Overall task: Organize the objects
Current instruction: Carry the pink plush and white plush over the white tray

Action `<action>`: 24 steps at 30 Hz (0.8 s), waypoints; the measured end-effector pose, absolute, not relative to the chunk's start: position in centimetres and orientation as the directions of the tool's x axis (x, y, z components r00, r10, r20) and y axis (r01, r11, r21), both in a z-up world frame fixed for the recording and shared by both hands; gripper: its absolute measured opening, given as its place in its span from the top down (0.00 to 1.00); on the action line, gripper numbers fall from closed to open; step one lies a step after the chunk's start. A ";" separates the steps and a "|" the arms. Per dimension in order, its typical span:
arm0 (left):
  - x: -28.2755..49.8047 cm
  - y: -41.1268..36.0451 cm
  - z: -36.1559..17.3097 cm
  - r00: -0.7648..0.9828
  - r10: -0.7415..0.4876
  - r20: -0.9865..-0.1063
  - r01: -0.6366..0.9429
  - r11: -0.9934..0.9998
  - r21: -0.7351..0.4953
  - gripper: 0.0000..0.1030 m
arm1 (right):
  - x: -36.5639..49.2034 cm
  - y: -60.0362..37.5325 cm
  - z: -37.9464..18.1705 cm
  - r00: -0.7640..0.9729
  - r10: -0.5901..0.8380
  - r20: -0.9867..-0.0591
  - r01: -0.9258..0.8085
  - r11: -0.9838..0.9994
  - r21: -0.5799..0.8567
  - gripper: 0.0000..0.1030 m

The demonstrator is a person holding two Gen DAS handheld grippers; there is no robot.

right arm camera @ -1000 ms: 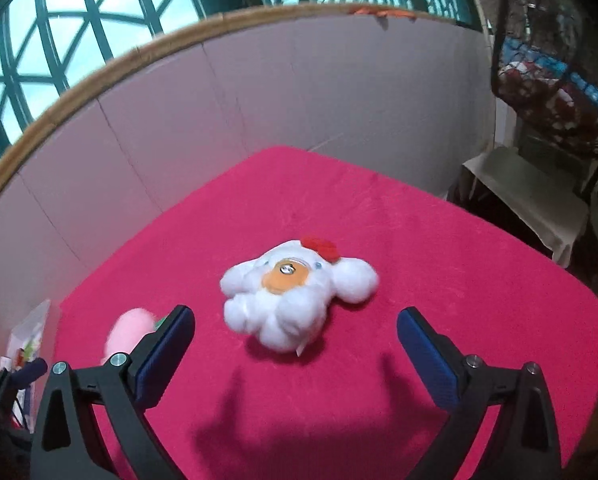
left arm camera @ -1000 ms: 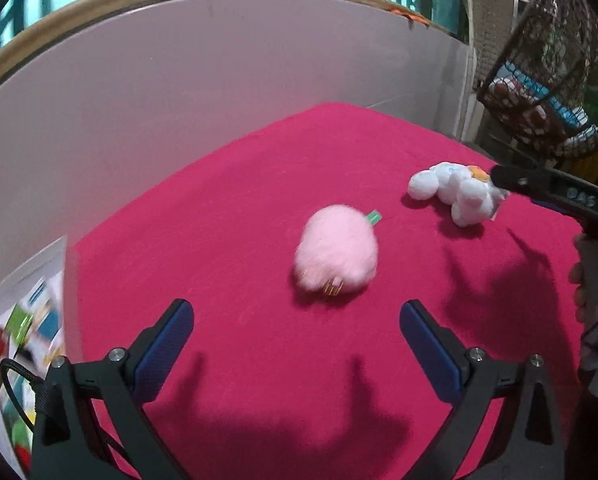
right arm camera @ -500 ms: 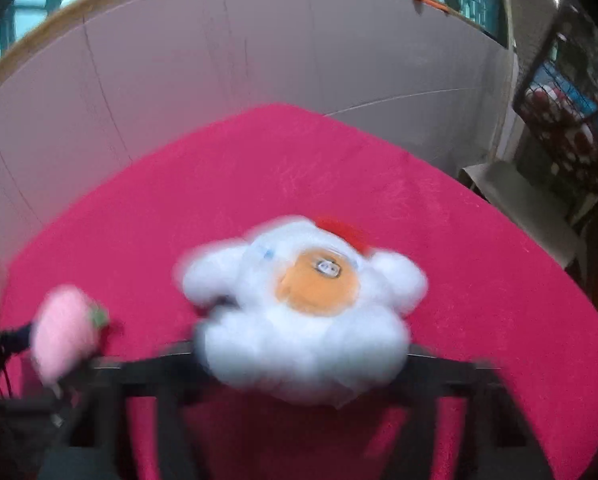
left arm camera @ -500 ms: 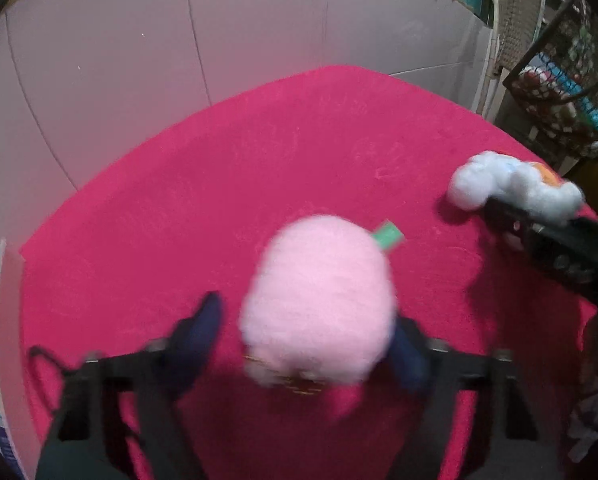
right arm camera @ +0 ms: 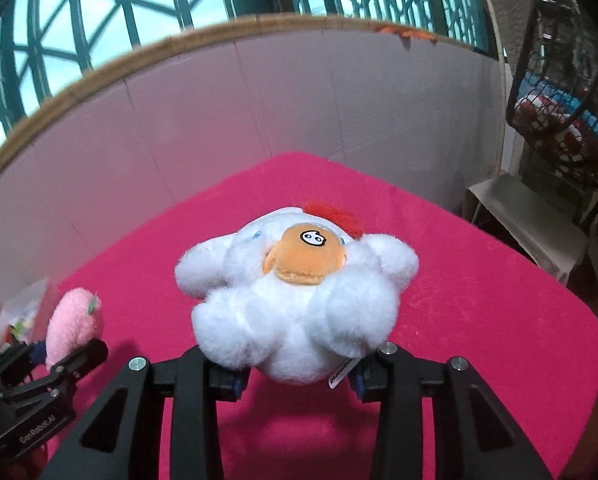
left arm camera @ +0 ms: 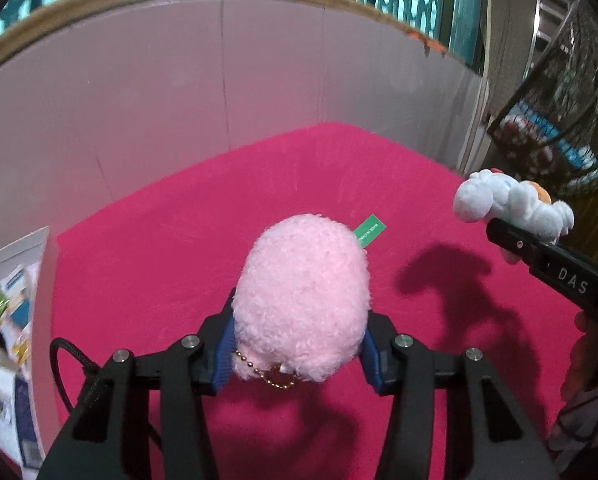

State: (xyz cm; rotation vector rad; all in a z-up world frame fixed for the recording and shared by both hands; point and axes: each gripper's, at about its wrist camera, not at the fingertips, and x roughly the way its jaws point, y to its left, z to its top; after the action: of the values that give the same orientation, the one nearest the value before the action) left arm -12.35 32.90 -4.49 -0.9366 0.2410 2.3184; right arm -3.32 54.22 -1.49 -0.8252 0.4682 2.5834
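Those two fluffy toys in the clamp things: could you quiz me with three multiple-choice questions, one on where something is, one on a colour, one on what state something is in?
1. Where does the small green tag sit?
A. on the far side of the pink plush toy
B. on the grey wall
C. on the white plush toy

2. What colour is the cloth covering the table?
A. green
B. magenta pink
C. white

3. What is between the jaws of the right gripper?
A. nothing
B. a book
C. the white plush toy

Answers:
1. A: the tag sticks out from the pink toy's far end.
2. B: bright pink cloth lies under both toys.
3. C: the blue pads press into the toy's fluffy underside as the jaws close.
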 end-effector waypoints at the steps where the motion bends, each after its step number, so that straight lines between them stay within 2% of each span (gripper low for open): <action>1: -11.9 32.3 -4.0 -0.566 0.484 -0.668 -0.601 -0.796 -0.068 0.51 | -2.5 53.7 -0.8 -0.767 0.256 -0.588 -0.450 -0.868 0.209 0.60; 7: -10.0 29.4 -1.5 -0.607 0.491 -0.625 -0.581 -0.811 -0.073 0.51 | -0.6 49.6 2.2 -0.821 0.210 -0.531 -0.385 -0.890 0.244 0.60; 16: -8.9 24.8 1.2 -0.660 0.496 -0.564 -0.550 -0.831 -0.087 0.51 | -0.9 43.6 5.4 -0.871 0.143 -0.469 -0.272 -0.937 0.218 0.60; 24: -9.2 18.3 2.7 -0.706 0.467 -0.533 -0.484 -0.867 -0.118 0.51 | -2.4 37.9 6.3 -0.881 0.082 -0.465 -0.183 -0.967 0.178 0.60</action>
State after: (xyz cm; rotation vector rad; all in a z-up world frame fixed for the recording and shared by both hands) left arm -9.23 18.28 2.69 -0.7706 0.0420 2.5047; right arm -2.41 37.89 6.30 -0.7033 0.3276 2.9020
